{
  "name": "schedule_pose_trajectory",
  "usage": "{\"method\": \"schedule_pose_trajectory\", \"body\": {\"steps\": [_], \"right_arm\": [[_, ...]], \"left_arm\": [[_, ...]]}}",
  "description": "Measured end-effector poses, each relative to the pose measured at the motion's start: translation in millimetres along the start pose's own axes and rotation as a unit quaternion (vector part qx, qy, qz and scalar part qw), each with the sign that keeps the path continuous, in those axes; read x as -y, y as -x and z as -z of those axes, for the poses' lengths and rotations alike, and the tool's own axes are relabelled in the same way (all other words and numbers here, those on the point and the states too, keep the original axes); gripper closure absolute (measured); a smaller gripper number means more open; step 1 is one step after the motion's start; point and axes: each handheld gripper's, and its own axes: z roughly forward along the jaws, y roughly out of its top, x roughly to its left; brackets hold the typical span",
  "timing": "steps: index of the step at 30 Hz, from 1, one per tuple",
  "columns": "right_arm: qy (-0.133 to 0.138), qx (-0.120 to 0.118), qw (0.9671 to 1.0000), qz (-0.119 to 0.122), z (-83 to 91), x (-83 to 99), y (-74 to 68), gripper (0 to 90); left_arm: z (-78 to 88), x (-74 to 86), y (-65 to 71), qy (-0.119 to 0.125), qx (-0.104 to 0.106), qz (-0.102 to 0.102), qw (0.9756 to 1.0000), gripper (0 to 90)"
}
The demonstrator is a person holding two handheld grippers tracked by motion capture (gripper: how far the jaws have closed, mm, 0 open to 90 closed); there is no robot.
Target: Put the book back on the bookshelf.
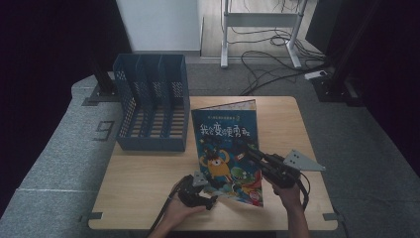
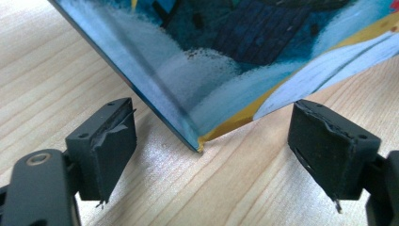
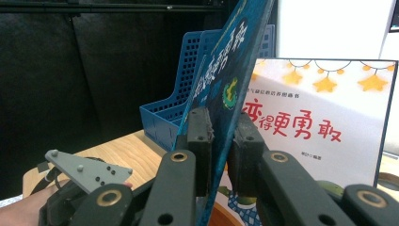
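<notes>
A picture book (image 1: pixel 225 148) with a dark blue cartoon cover stands tilted on the wooden table (image 1: pixel 148 183), right of centre. My right gripper (image 1: pixel 249 148) reaches in from the lower right and is shut on the cover's edge (image 3: pixel 226 89). The cover is held away from the white title page (image 3: pixel 320 122) with red characters behind it. My left gripper (image 1: pixel 210 198) lies low at the book's near left corner. Its jaws stand wide open around that corner (image 2: pixel 200 143), which touches the table; neither pad touches the book.
A blue perforated file organiser (image 1: pixel 151 109) with several slots stands at the table's back left, close to the book's left edge. Grey carpet surrounds the table. Cables (image 1: pixel 277 64) and a white desk frame (image 1: pixel 260 22) lie beyond the far edge.
</notes>
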Motion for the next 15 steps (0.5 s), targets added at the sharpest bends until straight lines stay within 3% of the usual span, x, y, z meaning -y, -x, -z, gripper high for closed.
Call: {"method": "schedule_pose_trajectory", "body": {"steps": [8, 15], "right_arm": [[-0.005, -0.002, 1.0000, -0.003, 3.8, 1.3, 1.9, 79.6], [-0.009, 0.000, 0.9999, -0.004, 7.8, 2.5, 1.8, 79.4]], "left_arm": [[6.7, -0.5, -7.3, 0.003, 0.003, 0.016, 0.9999, 17.3], [20.1, -2.9, -14.7, 0.041, 0.002, 0.029, 0.9987, 18.4]]}}
